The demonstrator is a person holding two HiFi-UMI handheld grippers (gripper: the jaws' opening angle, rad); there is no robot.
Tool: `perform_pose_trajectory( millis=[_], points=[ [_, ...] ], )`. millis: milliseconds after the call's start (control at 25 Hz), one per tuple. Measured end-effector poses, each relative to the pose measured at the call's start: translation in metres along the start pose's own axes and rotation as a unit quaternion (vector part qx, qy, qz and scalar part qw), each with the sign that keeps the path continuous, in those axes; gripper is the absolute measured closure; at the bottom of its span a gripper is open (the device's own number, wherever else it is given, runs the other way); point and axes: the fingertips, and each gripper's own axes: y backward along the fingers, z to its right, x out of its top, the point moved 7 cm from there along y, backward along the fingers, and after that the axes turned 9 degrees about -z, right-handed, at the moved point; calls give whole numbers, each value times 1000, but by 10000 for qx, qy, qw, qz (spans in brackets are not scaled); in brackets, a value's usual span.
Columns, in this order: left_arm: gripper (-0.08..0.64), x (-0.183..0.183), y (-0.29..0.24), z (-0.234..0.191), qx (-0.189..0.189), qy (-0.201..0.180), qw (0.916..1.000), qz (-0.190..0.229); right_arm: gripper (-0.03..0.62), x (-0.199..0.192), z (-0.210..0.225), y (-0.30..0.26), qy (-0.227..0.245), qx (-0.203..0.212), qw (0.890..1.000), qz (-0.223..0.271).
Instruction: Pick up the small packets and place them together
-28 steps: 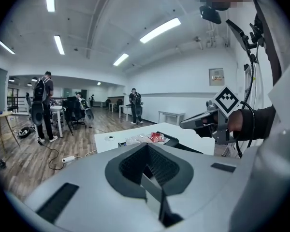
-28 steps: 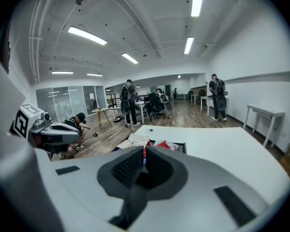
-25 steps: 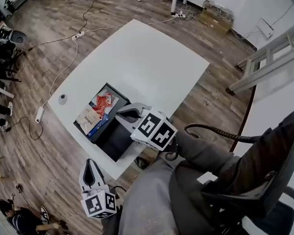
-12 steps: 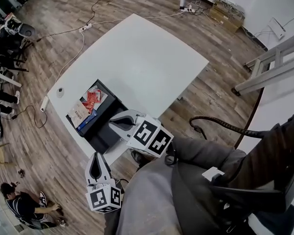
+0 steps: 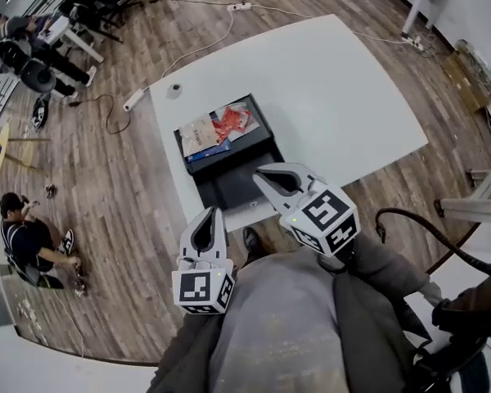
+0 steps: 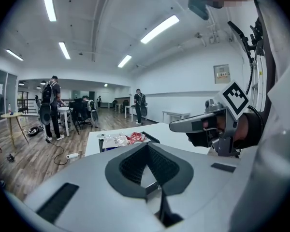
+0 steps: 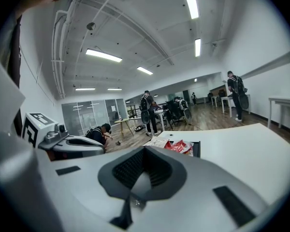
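Observation:
Several small packets lie in the far end of a black tray [image 5: 229, 185] on the white table [image 5: 335, 88]: a red one [image 5: 231, 123], a beige one [image 5: 199, 135] and a blue one [image 5: 209, 153]. My right gripper [image 5: 263, 173] hovers over the tray's near end, shut and empty. My left gripper [image 5: 210, 212] is off the table's front edge, left of the right one, also shut and empty. In the left gripper view, the left gripper [image 6: 146, 146] points at the packets [image 6: 122, 140], with the right gripper [image 6: 176, 126] beside it. In the right gripper view, the red packet [image 7: 180, 146] lies ahead of the right gripper [image 7: 144, 149].
A small round object [image 5: 174, 91] sits at the table's far left corner. A power strip [image 5: 133, 99] and cables lie on the wood floor. A person [image 5: 24, 236] sits on the floor at left. Chairs and people stand at the back.
The head view has swung round, so the tray now sits higher in the picture. My left gripper has come up beside the right one near the table's edge. Both stay shut.

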Motion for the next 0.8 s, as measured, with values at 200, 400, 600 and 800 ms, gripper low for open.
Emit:
perform_pose_trajectory(
  millis=[200,400,600,800],
  points=[
    [557,6,-4,-8,-41,-73,10000,-7,588,-1,2,-3,-158,-155,9997,42],
    [557,0,-15,-11,74,-29,10000,-13,588,-7,8,-16,-20,26,10000,-71],
    [557,-2,-17,-16,12,-32,10000,-53,588,-13,6,-21,-39,23,9998,-191],
    [557,-9,-18,-17,0,-35,10000,-71,588,-20,7,-25,-51,-3,9997,-223]
  ],
)
